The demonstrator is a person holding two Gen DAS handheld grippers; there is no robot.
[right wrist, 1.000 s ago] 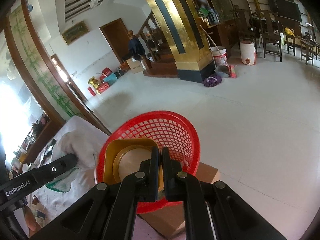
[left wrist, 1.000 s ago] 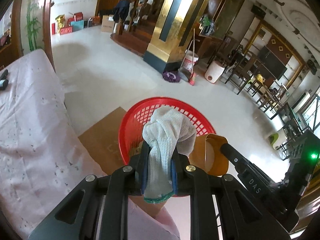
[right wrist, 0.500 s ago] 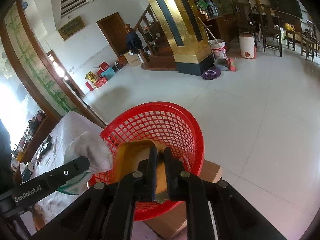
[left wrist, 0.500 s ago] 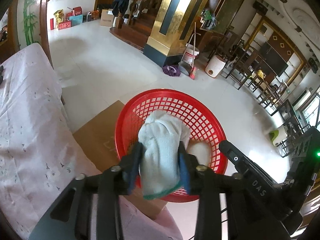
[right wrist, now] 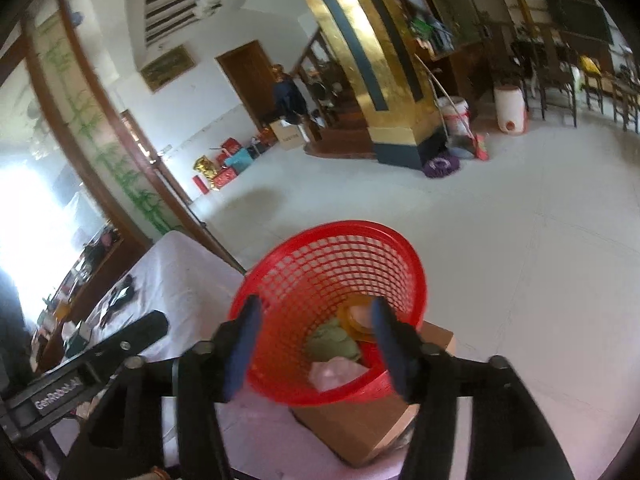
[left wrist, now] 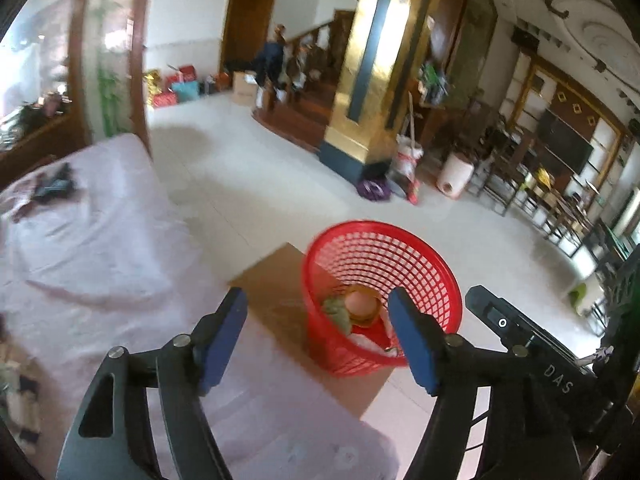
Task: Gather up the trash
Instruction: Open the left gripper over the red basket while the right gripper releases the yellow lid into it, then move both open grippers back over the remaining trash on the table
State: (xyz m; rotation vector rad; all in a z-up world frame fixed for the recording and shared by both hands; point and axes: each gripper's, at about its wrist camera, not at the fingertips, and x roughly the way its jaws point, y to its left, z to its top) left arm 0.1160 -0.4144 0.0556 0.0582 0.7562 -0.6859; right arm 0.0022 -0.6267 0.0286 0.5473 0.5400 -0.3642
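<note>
A red mesh basket stands on a cardboard box beside the table; it also shows in the right wrist view. Inside lie a greenish-white cloth, a round gold container and something pale pink. The cloth and gold container show in the right wrist view too. My left gripper is open and empty, near the basket's left side. My right gripper is open and empty, over the basket's near rim.
A table with a pale pink cloth lies to the left, with dark small items at its far end. White tiled floor spreads beyond. A gold pillar, buckets, a broom and chairs stand far back.
Both grippers opened. The cloth left my left gripper and the gold container left my right; both now lie in the basket. Both grippers pulled back from the basket.
</note>
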